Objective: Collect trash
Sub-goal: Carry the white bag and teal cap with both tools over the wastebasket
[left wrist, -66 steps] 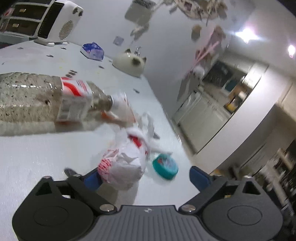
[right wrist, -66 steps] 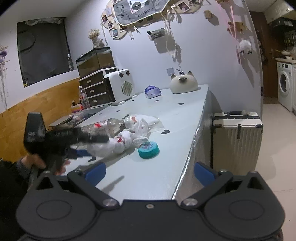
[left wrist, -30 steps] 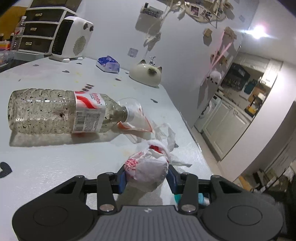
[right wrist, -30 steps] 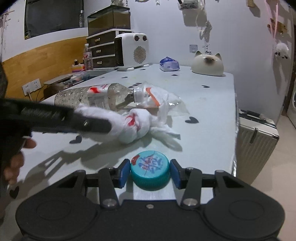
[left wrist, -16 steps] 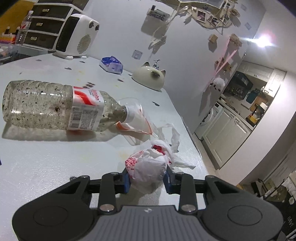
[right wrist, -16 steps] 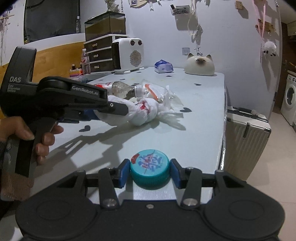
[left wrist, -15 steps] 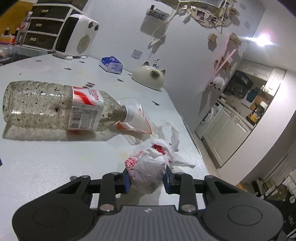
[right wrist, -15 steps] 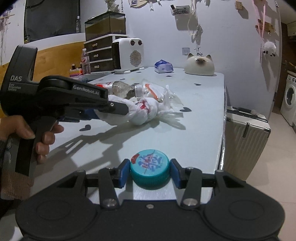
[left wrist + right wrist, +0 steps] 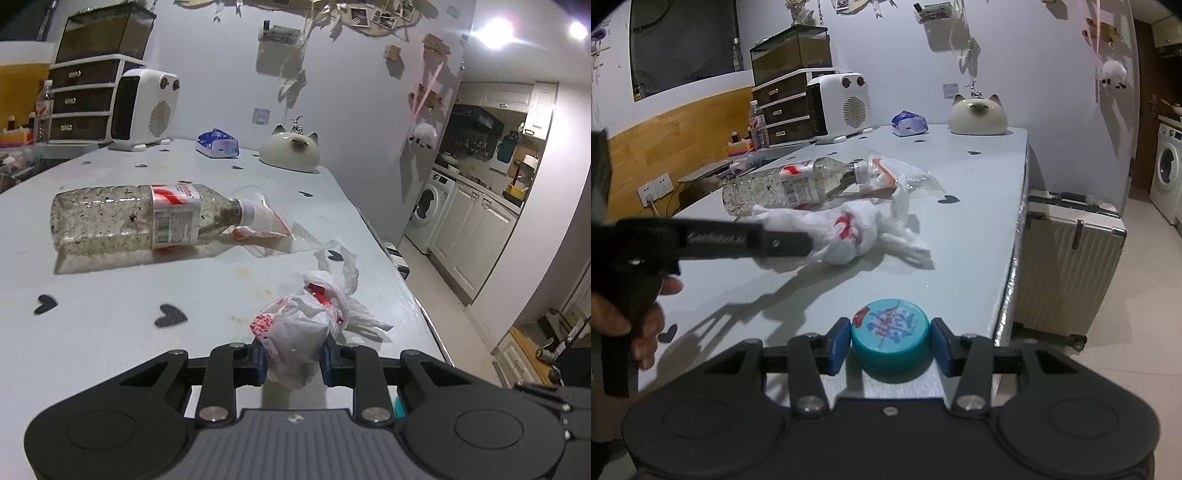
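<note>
Beyond both grippers, the plastic bottle (image 9: 140, 218) and clear wrapper (image 9: 273, 225) are lying on the table (image 9: 110, 332), uncollected. The left gripper (image 9: 293, 360) is clenching the crumpled white bag (image 9: 299, 332); the right gripper (image 9: 890, 345) is pinching the teal cap (image 9: 890, 332). No bin is showing.

A home: washing machine (image 9: 424, 212), kitchen cabinets (image 9: 476, 236), suitcase (image 9: 1067, 266)
</note>
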A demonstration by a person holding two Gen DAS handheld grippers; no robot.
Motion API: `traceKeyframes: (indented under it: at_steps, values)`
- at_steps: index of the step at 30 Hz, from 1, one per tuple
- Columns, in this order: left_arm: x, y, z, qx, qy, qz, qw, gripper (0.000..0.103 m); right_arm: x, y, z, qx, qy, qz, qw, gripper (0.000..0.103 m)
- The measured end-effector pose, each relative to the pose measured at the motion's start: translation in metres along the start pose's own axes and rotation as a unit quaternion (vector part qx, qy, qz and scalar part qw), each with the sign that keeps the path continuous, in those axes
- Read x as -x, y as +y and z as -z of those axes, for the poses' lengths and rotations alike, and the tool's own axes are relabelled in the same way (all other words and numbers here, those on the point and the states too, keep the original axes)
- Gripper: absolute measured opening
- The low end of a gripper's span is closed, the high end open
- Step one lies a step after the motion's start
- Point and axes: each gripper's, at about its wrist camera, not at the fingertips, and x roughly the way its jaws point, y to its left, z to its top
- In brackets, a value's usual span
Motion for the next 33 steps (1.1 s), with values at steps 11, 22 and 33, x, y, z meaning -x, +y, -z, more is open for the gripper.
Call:
traceKeyframes:
  at_steps: [11,22,33]
  values:
    - [0.049,-0.031,0.027,-0.024,-0.040,-0.034,0.9983,0.027,0.030,-0.014,0.008,-0.012,-0.006,-0.005,1.000,0.048]
    - [0.079,-0.060,0.036,-0.056,-0.058,-0.070,0.9942,0.027,0.071,-0.028,0.004,-0.018,-0.043,0.009,0.999,0.048]
    - [0.096,-0.088,0.041,-0.066,-0.066,-0.067,0.9934,0.027,0.103,-0.044,0.007,-0.021,-0.068,0.034,0.997,0.048]
